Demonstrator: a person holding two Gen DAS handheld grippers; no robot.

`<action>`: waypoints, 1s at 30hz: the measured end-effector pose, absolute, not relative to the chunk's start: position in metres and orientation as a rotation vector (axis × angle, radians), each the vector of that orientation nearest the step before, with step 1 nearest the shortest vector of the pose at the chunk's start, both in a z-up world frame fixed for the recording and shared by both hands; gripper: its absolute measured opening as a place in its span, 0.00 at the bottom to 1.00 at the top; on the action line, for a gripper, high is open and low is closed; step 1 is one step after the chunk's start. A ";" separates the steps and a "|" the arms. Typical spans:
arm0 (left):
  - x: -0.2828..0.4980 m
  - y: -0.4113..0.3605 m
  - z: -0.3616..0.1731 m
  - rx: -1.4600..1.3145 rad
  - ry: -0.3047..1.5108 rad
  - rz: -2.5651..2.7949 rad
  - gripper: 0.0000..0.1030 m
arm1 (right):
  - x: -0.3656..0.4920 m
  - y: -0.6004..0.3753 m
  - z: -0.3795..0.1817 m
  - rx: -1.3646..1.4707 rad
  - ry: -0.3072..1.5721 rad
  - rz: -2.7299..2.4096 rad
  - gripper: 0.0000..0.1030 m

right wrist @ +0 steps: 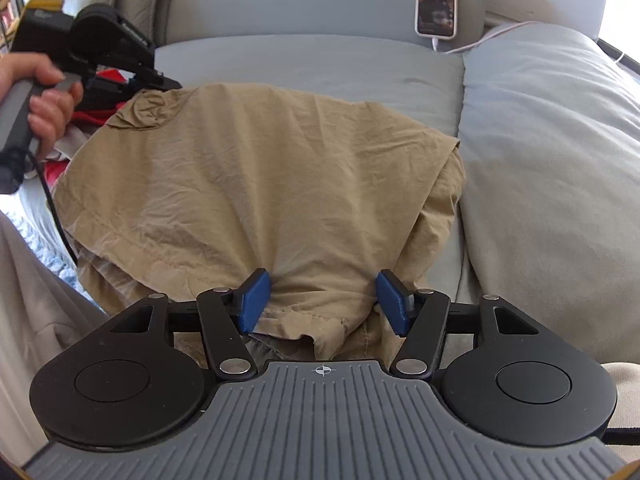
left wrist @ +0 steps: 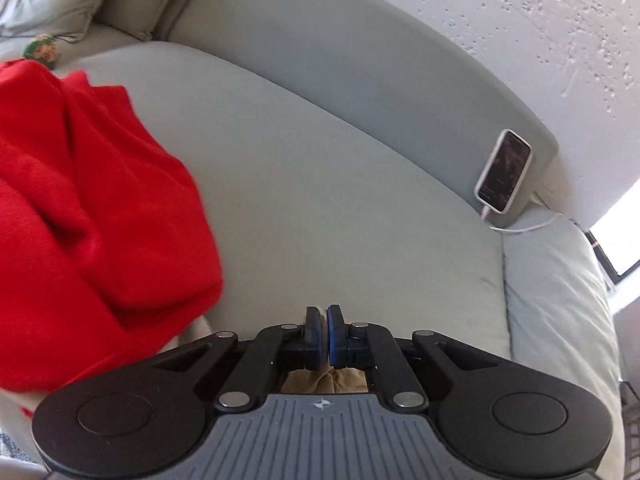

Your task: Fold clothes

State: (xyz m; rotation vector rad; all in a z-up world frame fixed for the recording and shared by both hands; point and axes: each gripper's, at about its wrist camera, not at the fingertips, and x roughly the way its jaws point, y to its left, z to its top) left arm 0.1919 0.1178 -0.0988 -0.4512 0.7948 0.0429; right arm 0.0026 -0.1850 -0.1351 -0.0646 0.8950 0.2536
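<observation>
Two garments are out on the grey sofa [right wrist: 320,64]: a tan garment [right wrist: 256,184] spread over the seat in front of the backrest, and a red garment [left wrist: 88,208] heaped off the tan one's left side. The right hand-held gripper [right wrist: 324,300] sits low over the tan garment's near edge, jaws apart, cloth bunched between the blue pads, which seem not to press on it. The left hand-held gripper [left wrist: 324,332] has its pads together, and I see nothing caught between them; it is at the tan garment's far left corner, close to the red heap. A phone [right wrist: 436,2] leans on the backrest beyond the tan garment. My worry: the right jaws could close on several layers at once, dragging the whole bundle rather than one edge, while the left snags red cloth.
</observation>
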 end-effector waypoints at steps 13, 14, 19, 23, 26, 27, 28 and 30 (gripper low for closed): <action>0.148 0.065 -0.058 -0.091 0.664 -0.296 0.15 | 0.002 -0.185 -0.134 -0.042 0.909 0.242 0.62; 0.149 0.063 -0.070 -0.036 0.720 -0.274 0.15 | 0.002 -0.185 -0.134 -0.043 0.908 0.241 0.62; 0.131 0.079 -0.100 -0.015 0.873 -0.215 0.08 | 0.008 -0.187 -0.134 -0.045 0.907 0.244 0.62; 0.095 0.075 -0.099 0.028 0.899 -0.237 0.08 | 0.007 -0.187 -0.133 -0.043 0.907 0.246 0.63; 0.081 0.073 -0.103 0.069 0.884 -0.242 0.08 | 0.010 -0.191 -0.124 -0.016 0.939 0.238 0.62; 0.082 0.075 -0.105 0.059 0.880 -0.242 0.08 | 0.010 -0.193 -0.119 0.002 0.952 0.232 0.61; 0.084 0.078 -0.106 0.037 0.881 -0.242 0.08 | 0.010 -0.195 -0.113 0.023 0.963 0.227 0.59; 0.087 0.083 -0.106 -0.011 0.886 -0.246 0.08 | 0.003 -0.204 -0.092 0.085 0.916 0.214 0.59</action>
